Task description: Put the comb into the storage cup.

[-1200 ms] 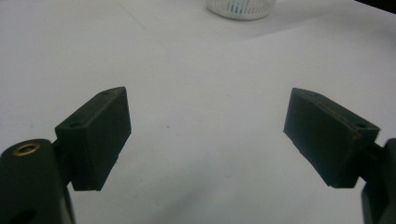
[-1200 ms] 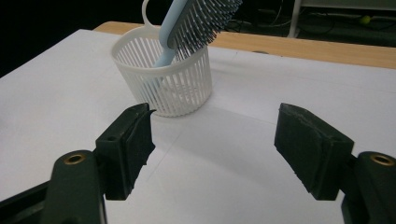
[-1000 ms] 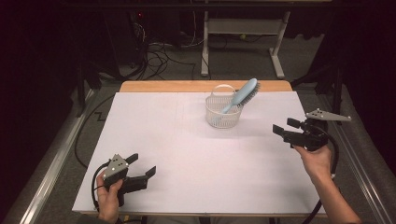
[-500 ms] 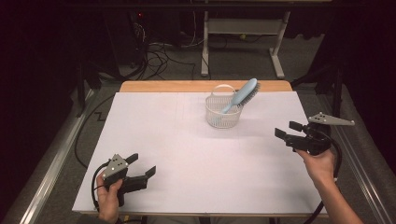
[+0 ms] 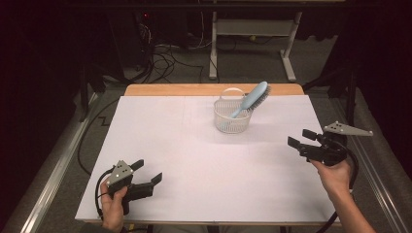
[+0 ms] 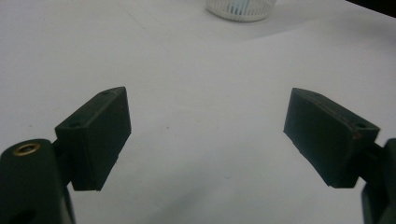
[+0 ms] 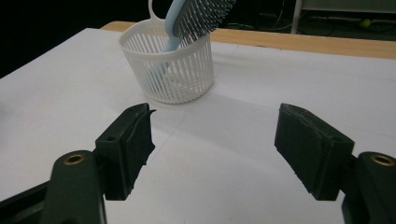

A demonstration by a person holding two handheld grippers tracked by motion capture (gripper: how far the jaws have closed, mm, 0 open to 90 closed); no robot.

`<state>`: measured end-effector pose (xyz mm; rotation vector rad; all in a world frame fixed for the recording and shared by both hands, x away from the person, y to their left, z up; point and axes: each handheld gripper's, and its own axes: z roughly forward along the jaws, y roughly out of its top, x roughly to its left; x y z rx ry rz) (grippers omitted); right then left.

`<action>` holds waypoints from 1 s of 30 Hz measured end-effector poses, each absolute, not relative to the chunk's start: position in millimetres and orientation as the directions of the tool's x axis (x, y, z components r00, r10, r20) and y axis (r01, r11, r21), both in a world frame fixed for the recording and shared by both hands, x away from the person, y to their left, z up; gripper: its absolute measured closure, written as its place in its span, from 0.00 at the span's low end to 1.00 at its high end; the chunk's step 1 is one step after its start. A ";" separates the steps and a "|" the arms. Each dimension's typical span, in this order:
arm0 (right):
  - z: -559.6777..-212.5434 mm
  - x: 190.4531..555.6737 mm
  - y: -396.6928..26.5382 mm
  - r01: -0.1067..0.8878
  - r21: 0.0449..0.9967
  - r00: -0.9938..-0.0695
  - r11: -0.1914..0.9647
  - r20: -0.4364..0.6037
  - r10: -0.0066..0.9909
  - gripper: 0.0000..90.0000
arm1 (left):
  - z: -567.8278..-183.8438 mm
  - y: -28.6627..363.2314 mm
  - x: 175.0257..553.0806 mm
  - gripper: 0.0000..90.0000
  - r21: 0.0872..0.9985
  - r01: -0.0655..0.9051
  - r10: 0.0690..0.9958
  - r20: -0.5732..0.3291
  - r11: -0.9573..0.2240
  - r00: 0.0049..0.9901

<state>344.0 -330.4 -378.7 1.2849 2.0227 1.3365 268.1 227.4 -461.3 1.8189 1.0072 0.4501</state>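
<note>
A light blue hairbrush (image 5: 253, 98) (image 7: 187, 21) stands handle-down in a small white slatted basket (image 5: 232, 119) (image 7: 173, 77) at the back middle of the white table (image 5: 194, 155), its bristled head leaning out over the rim to the right. My right gripper (image 5: 300, 138) (image 7: 212, 149) hovers open at the table's right side, jaws pointing left toward the basket, nothing between them. Resting low at the front left corner, my left gripper (image 5: 148, 172) (image 6: 205, 135) is open too, with bare tabletop between its jaws; the basket's base (image 6: 240, 9) shows far ahead.
The wooden back edge of the table (image 5: 214, 90) runs behind the basket. Beyond it are a white metal stand (image 5: 252, 43) and cables (image 5: 160, 53) on the dark floor. Metal rails (image 5: 53, 174) flank the table.
The right hand and its gripper have drifted slightly toward the near right edge of the table. The left gripper, basket and brush have stayed put.
</note>
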 end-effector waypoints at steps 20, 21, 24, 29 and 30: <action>-380.8 331.0 -336.7 0.457 0.884 -0.499 0.104 0.158 0.852 0.31 | -461.3 227.5 268.1 0.18 0.879 0.439 0.798 -0.127 -0.184 0.590; -380.8 331.0 -336.7 0.457 0.884 -0.499 0.104 0.158 0.852 0.31 | -461.3 227.5 268.1 0.18 0.879 0.439 0.797 -0.127 -0.185 0.590; -380.9 328.8 -337.2 0.455 0.885 -0.500 0.103 0.158 0.851 0.31 | -461.3 227.7 268.1 0.18 0.879 0.439 0.798 -0.127 -0.184 0.590; -381.8 324.6 -337.8 0.450 0.887 -0.503 0.100 0.159 0.849 0.31 | -461.3 227.7 268.1 0.18 0.879 0.439 0.798 -0.127 -0.184 0.589; -382.0 323.9 -337.8 0.450 0.888 -0.504 0.100 0.160 0.849 0.31 | -461.3 227.7 268.2 0.18 0.880 0.439 0.798 -0.128 -0.183 0.589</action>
